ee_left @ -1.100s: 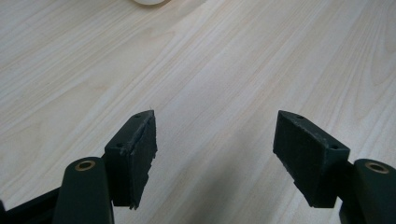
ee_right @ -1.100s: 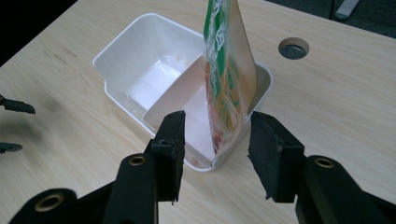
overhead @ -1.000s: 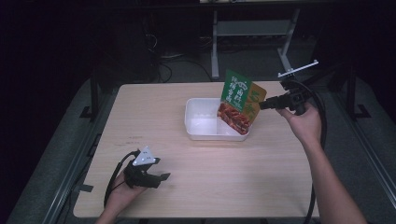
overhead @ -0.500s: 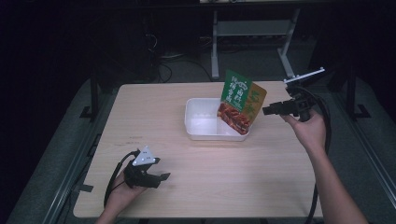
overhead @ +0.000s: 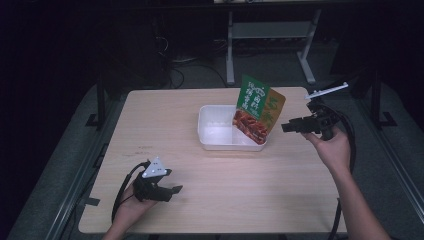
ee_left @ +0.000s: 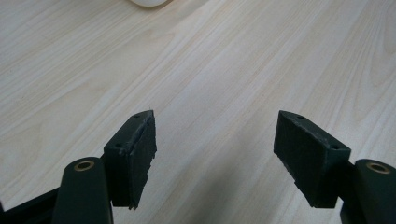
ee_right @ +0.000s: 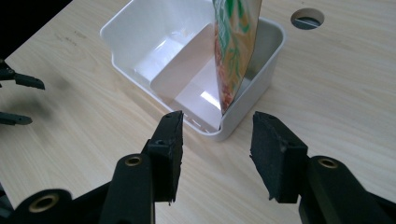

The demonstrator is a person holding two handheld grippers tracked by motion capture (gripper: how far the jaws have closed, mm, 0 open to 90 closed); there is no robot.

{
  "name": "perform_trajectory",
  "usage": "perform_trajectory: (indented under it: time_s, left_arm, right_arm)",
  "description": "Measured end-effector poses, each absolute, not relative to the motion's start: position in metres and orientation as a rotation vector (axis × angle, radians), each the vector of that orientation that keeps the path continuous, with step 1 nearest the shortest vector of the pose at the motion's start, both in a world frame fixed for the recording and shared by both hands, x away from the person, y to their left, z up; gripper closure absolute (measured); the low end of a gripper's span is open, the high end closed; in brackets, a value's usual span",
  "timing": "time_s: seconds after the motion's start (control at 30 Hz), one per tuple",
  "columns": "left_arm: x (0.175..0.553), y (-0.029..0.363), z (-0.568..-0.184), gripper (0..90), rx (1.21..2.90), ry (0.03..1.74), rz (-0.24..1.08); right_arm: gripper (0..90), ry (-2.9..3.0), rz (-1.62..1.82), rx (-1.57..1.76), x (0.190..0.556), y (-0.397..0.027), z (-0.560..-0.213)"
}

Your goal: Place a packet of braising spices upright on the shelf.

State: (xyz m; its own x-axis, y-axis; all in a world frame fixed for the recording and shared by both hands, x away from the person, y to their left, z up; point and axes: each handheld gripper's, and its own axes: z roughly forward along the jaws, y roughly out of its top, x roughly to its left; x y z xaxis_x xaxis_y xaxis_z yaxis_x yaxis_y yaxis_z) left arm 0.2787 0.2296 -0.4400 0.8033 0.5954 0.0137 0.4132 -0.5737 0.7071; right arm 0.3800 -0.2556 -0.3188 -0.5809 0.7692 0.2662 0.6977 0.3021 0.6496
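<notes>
Pouch [overhead: 258, 111] standing in your white tray [overhead: 215, 135].
Your right gripper [overhead: 286, 127] beside it, jaws spread and just opening, empty; left gripper [overhead: 175, 191] spread over bare table [overhead: 240, 180].

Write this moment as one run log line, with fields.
right tongs: open, empty, near tray | left tongs: open, empty | snack pouch: upright in white tray

Around the bin [overhead: 210, 142] the table [overhead: 280, 190] lies bare on every side; a pouch [overhead: 257, 112] stands upright in the bin's right compartment, blocking entry there, while its left compartment stays open from above
</notes>
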Motion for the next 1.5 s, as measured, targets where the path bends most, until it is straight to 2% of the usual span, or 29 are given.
perform_trajectory:
  time_s: [1.5]
  left_arm:
    - [0.279,0.230,-0.440,28.6,2.249,0.740,0.316]
  right_arm:
    - [51.7,2.558,1.176,1.376,0.341,-0.245,-0.385]
